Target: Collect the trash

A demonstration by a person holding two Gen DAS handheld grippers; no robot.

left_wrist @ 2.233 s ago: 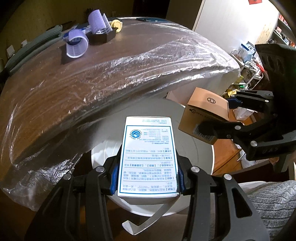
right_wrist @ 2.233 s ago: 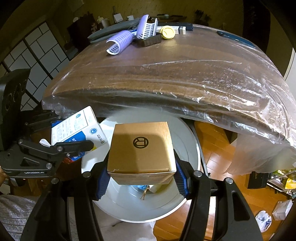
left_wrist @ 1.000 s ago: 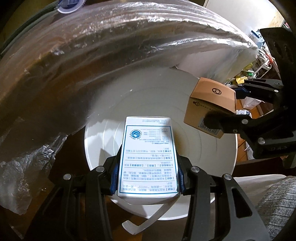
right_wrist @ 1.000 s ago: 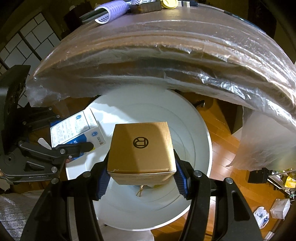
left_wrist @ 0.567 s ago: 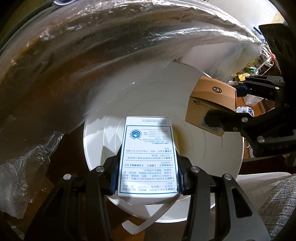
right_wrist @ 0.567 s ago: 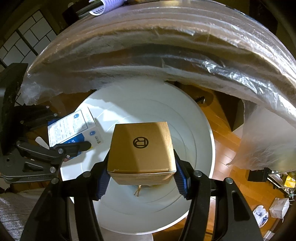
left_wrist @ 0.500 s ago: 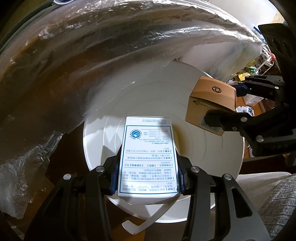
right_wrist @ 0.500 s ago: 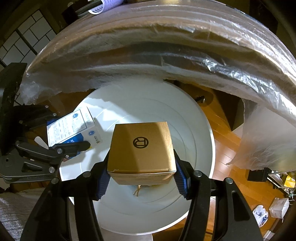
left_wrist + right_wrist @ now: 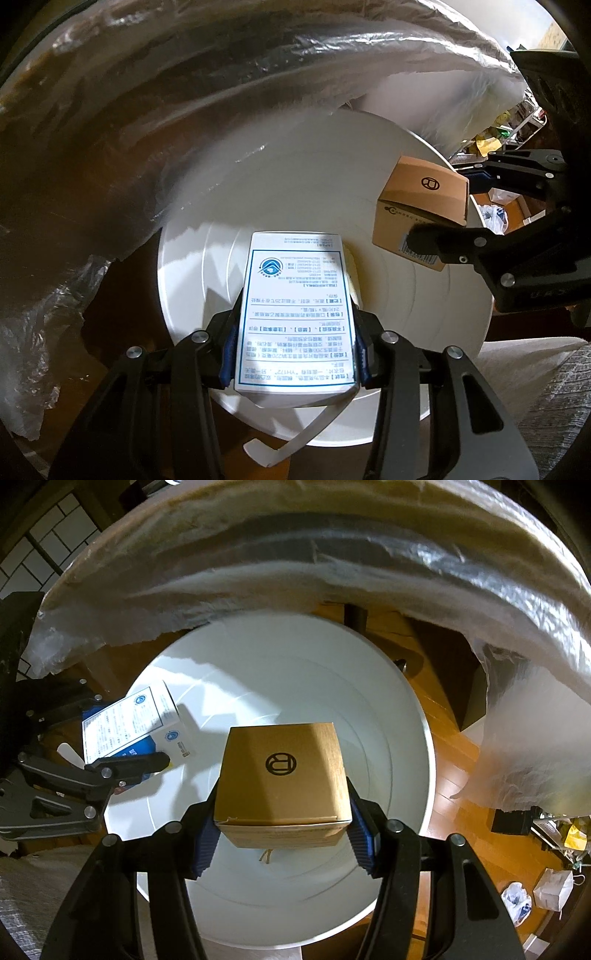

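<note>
Left gripper (image 9: 295, 343) clamped on a flat white carton with blue printed text (image 9: 295, 314), blue pads pressed against both long sides, carton hanging right above the opening of a round white plastic bin (image 9: 184, 266). A loose white strip (image 9: 295, 439) dangling from the carton's near end.

Right gripper (image 9: 282, 834) squeezing a small brown cardboard box with a round black logo on top (image 9: 282, 771), ribbed blue pads tight on its left and right faces. Also held over the same bin (image 9: 406, 738), roughly mid-opening, with a tiny tan scrap (image 9: 265, 856) lying on the bin floor just below.

Both boxes up in the air, side by side but apart, neither touching the bin. Seen from the right wrist, white carton (image 9: 133, 723) near the bin's left rim.

Further out: wooden desk wrapped in crinkly clear plastic sheeting (image 9: 332, 546) arching over the far side of the bin, wood floor (image 9: 454, 775) on the right with some bags, grey knitted sleeve (image 9: 561, 398) at the lower right edge of the left view.
</note>
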